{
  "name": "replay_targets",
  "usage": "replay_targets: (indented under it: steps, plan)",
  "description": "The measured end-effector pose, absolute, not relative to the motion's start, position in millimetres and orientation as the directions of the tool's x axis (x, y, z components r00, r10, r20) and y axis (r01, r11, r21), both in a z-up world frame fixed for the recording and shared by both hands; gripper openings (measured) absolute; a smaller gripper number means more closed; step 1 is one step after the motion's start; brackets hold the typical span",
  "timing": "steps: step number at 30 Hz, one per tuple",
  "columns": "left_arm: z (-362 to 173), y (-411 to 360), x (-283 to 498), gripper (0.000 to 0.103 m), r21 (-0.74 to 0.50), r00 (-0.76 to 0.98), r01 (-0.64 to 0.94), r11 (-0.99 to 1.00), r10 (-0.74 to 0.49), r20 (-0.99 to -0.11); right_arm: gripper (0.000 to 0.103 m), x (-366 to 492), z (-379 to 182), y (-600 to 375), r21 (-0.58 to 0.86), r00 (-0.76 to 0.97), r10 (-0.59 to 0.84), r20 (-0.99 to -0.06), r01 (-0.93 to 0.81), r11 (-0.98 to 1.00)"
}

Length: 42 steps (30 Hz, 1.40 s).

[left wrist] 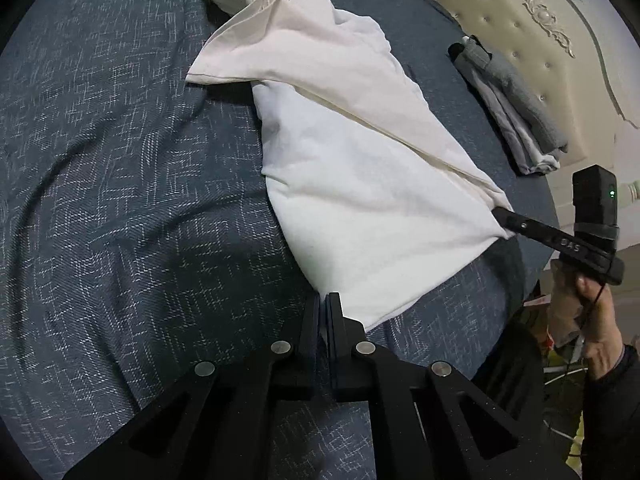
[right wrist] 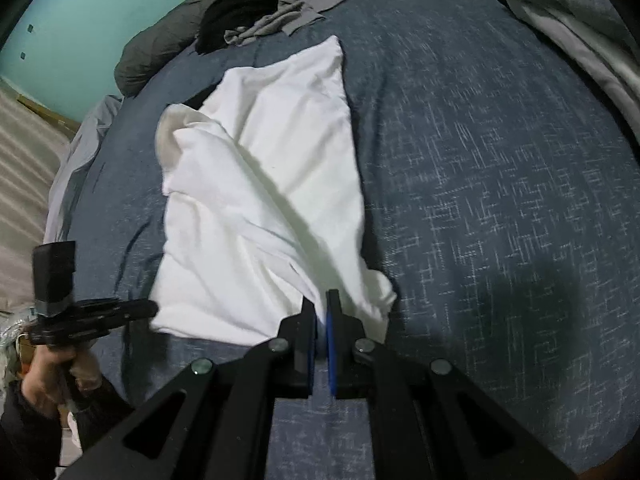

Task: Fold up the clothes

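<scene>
White garment (left wrist: 360,152), partly folded into a long band, lies on a blue patterned bedspread (left wrist: 120,200) with both tongs clamped on its near hem — one at each corner. The left gripper (left wrist: 324,300) has its jaws drawn together on the hem's left corner, cloth pinched at the very tips; the right gripper (right wrist: 322,304) bites the opposite corner, a bunch of fabric caught between its blue-lined pads. From either tool the shirt runs straight ahead and away, its long axis pointing up the bed, so the coming fold turns on carrying this near edge forward over the body toward the far end. Neither hand is the nearer — both sit at the hem, side by side across the garment's width.

Both tools tilt steeply down toward the mattress. In the left wrist view the person's right hand (left wrist: 596,320) wraps the handle low at the bed's edge, a dark sleeve behind it; the right wrist view shows the left hand (right wrist: 48,384) likewise gripping from below.

Farther off, ahead of the tongs, the collar end bunches near a heap of dark and grey clothes (right wrist: 280,16). A stack of folded grey garments (left wrist: 512,112) rests to the right, by the tufted headboard (left wrist: 532,40).
</scene>
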<state>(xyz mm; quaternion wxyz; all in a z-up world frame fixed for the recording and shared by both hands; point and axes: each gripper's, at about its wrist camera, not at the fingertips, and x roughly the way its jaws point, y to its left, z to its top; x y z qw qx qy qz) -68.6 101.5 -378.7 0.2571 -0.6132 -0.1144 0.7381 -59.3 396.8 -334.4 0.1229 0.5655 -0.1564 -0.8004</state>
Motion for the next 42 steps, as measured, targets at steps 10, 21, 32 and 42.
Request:
replay_targets:
  steps: [10,21,32,42]
  plan:
    - [-367,103,-66,0.004,-0.462,-0.175,-0.256,-0.849,0.51,-0.842,0.016,-56,-315,403,0.322,-0.395,-0.314,-0.863,0.047,-0.946]
    - [-344,63,-75,0.007,-0.453,-0.313,-0.225,-0.863,0.505,-0.805,0.016,-69,-309,372,0.218,-0.411,-0.281,-0.867,0.192,-0.957]
    - [-356,17,-95,0.01,-0.473,-0.424,-0.135,-0.871,0.482,-0.767,0.016,-74,-330,394,0.151,-0.408,-0.17,-0.897,0.078,-0.985]
    - [-374,-2,-108,0.02,-0.474,-0.432,-0.103,-0.874,0.469,-0.77,0.019,-99,-294,324,0.12,-0.471,-0.241,-0.849,0.272,-0.955]
